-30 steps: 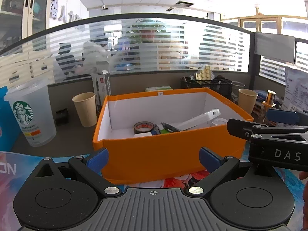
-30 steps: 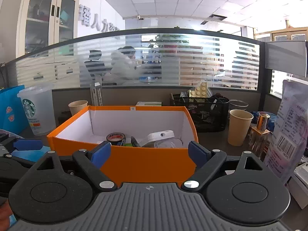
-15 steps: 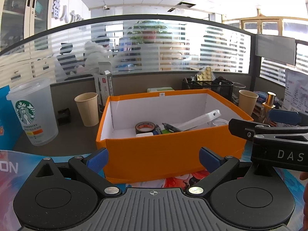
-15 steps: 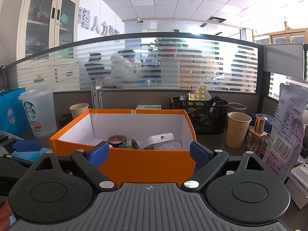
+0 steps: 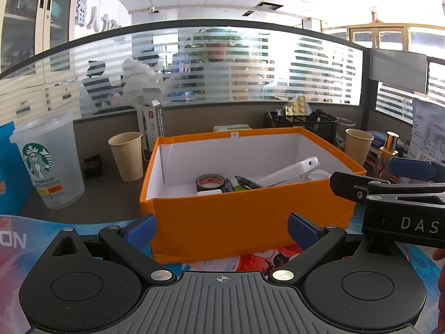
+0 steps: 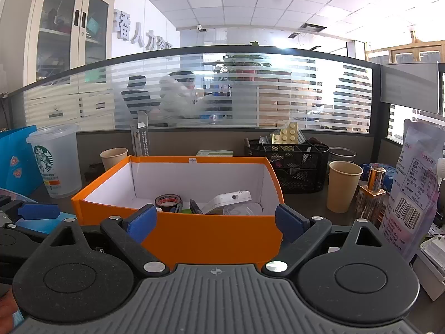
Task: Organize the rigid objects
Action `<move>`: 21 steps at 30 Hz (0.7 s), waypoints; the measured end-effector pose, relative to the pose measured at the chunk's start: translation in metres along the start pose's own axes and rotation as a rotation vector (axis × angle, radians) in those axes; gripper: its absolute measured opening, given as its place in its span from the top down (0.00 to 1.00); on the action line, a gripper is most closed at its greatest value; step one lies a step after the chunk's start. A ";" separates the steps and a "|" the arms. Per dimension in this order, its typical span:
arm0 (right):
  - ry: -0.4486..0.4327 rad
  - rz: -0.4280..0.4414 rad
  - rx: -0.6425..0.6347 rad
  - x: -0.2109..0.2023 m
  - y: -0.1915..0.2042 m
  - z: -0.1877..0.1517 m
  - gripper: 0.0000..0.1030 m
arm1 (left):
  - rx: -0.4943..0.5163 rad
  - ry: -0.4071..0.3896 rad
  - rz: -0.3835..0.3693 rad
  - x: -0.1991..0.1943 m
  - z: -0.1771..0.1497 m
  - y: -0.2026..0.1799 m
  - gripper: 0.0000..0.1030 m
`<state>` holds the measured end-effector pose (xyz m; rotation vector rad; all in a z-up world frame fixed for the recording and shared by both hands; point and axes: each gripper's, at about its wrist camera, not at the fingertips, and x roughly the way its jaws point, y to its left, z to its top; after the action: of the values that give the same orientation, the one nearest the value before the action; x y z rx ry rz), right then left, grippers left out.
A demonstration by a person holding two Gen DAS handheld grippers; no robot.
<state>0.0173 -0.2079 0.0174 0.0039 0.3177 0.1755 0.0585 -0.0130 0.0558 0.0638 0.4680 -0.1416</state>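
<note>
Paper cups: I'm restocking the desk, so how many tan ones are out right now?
2. One paper cup stands left of the orange box, beside the clear Starbucks cup. The other paper cup stands right of the box, by the black mesh organizer. Clutter could hide more.

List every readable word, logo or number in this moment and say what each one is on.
"STARBUCKS", with the logo: clear plastic cup.
"DAS": side of the right gripper, cut off at the frame edge.
"ON": mat, cut off.
Large wall characters: only "人力" is clear.
Snack bag print and barcode digits: too small.
</note>
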 end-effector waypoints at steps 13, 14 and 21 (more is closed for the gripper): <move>0.000 0.000 0.000 0.000 0.000 0.000 0.10 | 0.000 0.001 0.001 0.001 -0.001 -0.001 0.02; -0.001 0.000 0.000 0.000 0.000 0.000 0.10 | 0.000 0.001 0.001 0.001 -0.001 -0.001 0.02; 0.000 0.000 0.001 0.000 0.000 0.000 0.09 | 0.000 0.001 0.002 0.001 -0.001 -0.001 0.02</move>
<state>0.0176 -0.2082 0.0176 0.0046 0.3174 0.1753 0.0587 -0.0137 0.0548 0.0646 0.4689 -0.1397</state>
